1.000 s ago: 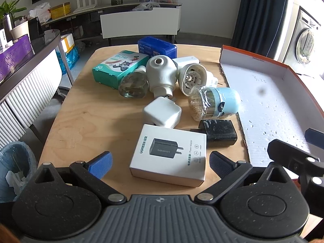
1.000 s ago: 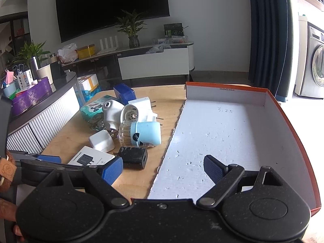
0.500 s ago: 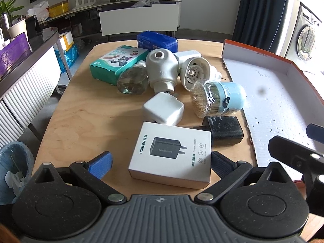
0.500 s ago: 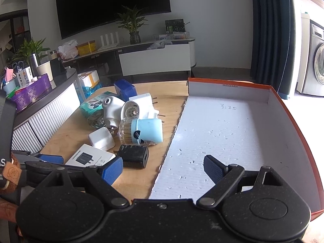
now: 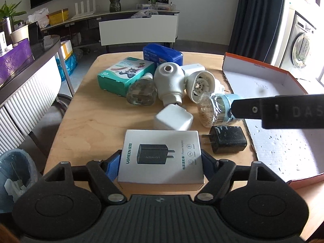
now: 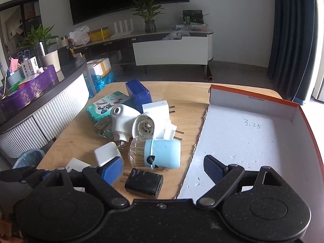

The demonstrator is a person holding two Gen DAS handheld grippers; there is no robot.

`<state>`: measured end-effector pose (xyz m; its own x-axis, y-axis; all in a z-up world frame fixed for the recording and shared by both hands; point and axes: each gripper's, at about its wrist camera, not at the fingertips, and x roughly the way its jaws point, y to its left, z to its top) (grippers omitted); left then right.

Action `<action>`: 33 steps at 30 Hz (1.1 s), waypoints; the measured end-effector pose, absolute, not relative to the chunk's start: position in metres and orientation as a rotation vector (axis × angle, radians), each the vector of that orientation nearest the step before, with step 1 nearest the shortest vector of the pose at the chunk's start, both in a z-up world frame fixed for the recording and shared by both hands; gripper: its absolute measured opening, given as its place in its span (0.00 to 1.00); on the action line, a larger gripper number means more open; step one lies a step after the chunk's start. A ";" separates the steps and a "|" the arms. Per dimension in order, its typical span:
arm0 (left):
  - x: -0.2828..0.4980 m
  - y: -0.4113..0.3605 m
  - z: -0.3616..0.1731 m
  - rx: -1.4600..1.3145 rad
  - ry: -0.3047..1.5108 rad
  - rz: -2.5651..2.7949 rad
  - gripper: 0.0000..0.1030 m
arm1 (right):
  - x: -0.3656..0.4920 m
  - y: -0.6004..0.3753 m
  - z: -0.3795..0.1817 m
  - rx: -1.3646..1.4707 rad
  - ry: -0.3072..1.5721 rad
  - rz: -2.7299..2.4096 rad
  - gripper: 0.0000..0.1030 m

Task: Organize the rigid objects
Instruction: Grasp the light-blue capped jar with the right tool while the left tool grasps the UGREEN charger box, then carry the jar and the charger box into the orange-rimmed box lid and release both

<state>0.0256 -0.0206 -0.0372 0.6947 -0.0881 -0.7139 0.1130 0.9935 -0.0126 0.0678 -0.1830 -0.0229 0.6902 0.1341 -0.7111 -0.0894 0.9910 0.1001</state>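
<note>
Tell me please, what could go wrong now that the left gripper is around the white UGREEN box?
1. The left gripper holds only the near end of the UGREEN box, so it may tilt when lifted.
2. The white cube charger sits right at the box's far edge and could get pushed.
3. The right gripper is open over the black charger, close to the left one; they may collide.
</note>
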 end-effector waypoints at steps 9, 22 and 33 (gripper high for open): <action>0.032 -0.001 -0.028 -0.017 0.788 -0.088 0.77 | 0.125 -0.168 -0.046 0.045 0.939 0.134 0.99; 0.046 -0.003 -0.017 -0.031 0.762 -0.090 0.77 | 0.131 -0.170 -0.052 0.050 0.959 0.153 0.88; 0.063 -0.041 0.009 0.009 0.718 -0.189 0.77 | 0.091 -0.220 -0.008 0.077 0.846 0.022 0.88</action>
